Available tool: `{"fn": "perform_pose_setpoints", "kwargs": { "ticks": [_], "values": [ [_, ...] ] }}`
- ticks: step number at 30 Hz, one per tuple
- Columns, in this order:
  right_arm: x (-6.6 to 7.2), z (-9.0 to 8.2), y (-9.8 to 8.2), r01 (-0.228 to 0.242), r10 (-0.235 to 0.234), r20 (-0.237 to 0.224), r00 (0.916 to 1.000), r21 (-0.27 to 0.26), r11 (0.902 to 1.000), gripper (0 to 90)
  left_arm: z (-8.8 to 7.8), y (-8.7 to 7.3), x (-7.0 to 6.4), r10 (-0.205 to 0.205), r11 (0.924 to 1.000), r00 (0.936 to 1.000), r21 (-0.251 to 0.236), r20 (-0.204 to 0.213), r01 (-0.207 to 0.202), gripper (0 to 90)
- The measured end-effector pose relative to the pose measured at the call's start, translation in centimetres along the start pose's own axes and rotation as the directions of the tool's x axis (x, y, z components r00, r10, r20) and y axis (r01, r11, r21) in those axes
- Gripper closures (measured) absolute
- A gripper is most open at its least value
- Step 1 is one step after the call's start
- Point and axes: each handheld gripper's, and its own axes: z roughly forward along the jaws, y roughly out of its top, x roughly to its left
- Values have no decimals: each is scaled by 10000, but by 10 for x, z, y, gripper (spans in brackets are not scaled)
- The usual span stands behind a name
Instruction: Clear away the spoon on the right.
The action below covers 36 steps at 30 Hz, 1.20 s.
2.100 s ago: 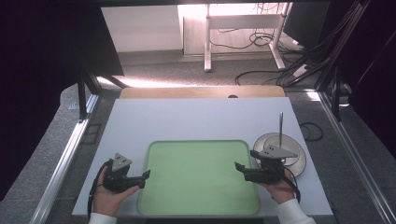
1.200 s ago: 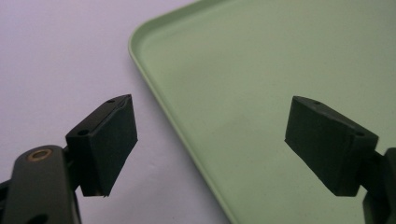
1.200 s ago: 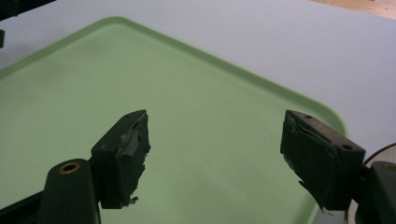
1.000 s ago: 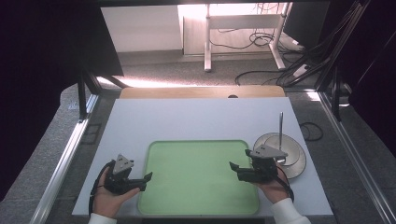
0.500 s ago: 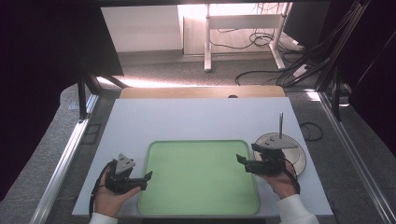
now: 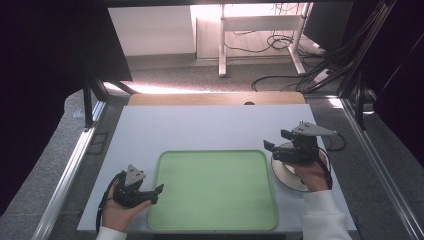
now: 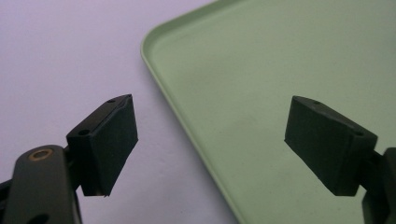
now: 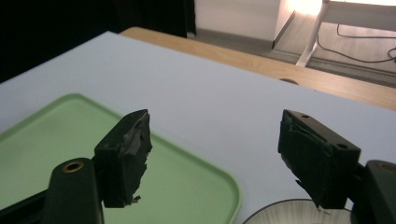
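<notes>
A flat, pale green rectangular plastic tray [image 6: 215,190] is lying on the white counter [image 6: 200,127], its long axis running side to side. The left gripper [image 6: 156,192] is hovering, jaws apart, over its left edge. The right gripper [image 6: 274,140], jaws apart, is hanging above a round silver dish [image 6: 285,172]; the right gripper view is adding the counter's wooden far edge [image 8: 299,70].

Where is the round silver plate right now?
In the high view, the silver plate lies on the table's right side, just right of the green tray, under the right gripper.
</notes>
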Motion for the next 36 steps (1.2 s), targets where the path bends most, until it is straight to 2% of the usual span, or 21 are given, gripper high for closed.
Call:
{"fn": "perform_pose_setpoints", "kwargs": {
  "ticks": [3, 7, 16, 23, 29, 36],
  "values": [
    [-9, 1, -3, -78, 72, 260, 9996, 229, 9997, 258, 0, 1, 1, -17, 10000, 10000, -55, 51, 17, 165],
    [-24, 0, -9, -700, 702, 738, 9948, -43, 9975, 264, -1, 0, 2, 7, 10000, 9999, -71, 108, -6, 165],
    [-39, -1, -16, -876, 823, 1375, 9871, 327, 9956, 280, 0, 2, 1, 105, 9999, 9998, -99, 191, -103, 162],
    [-57, -5, -21, -1131, 1033, 1911, 9761, 412, 9927, 324, 2, 3, 0, 94, 9999, 9998, -69, 160, -93, 162],
    [-74, -6, -22, -1358, 1188, 2578, 9589, 492, 9895, 372, 2, 2, -1, 118, 9999, 9998, -24, 167, -118, 162],
    [-87, 2, -20, -1551, 1295, 2580, 9574, 812, 9846, 406, 4, 2, 0, 196, 9998, 9997, 78, 176, -198, 162]
  ]
}}
